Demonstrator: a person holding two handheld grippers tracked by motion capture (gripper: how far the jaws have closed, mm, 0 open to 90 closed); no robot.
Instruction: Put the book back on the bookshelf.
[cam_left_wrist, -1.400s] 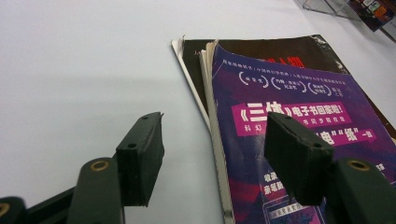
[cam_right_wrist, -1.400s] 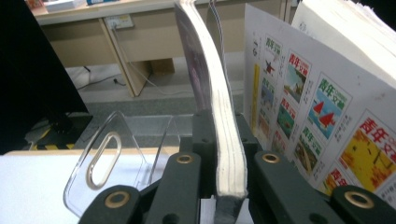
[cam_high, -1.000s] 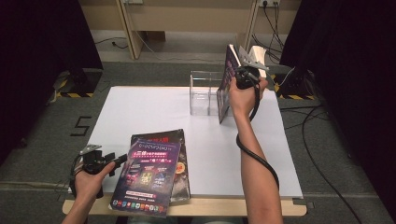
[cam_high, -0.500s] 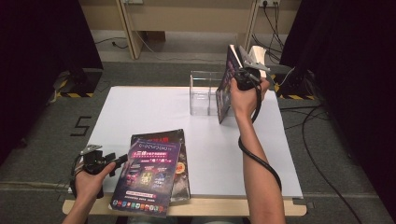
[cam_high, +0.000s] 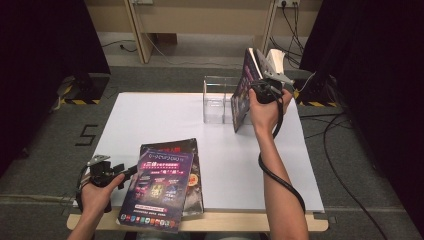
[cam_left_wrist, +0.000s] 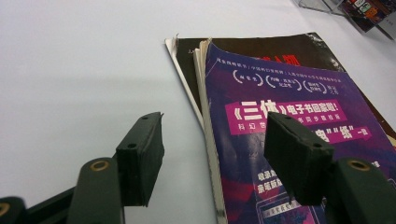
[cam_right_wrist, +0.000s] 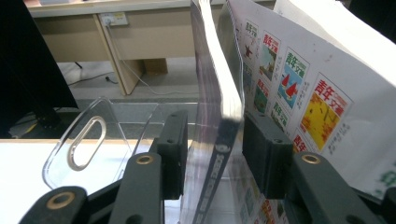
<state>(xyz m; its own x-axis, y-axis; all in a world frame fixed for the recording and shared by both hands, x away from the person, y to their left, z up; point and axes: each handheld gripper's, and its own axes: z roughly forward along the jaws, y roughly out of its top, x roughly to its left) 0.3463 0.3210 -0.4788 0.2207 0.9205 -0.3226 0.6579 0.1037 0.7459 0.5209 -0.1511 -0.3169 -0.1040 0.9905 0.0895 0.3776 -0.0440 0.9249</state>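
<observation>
the right gripper (cam_high: 260, 90) is at the far side of the white table (cam_high: 150, 115). its fingers have just been opening, and the standing magazine (cam_high: 242, 95) is between them, at the clear holder (cam_high: 217, 97). the left gripper (cam_high: 125, 172) has spread fingers beside the flat magazines (cam_high: 162, 182) near the front edge.

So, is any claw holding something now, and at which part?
No. The right claw has just been opening around the upright magazine's edge; the left claw is open beside the flat magazines.

Two stacked magazines (cam_high: 167, 187) at the table's (cam_high: 150, 117) near-left edge; upright magazine (cam_high: 243, 95) just right of the far clear rack (cam_high: 216, 99).
</observation>
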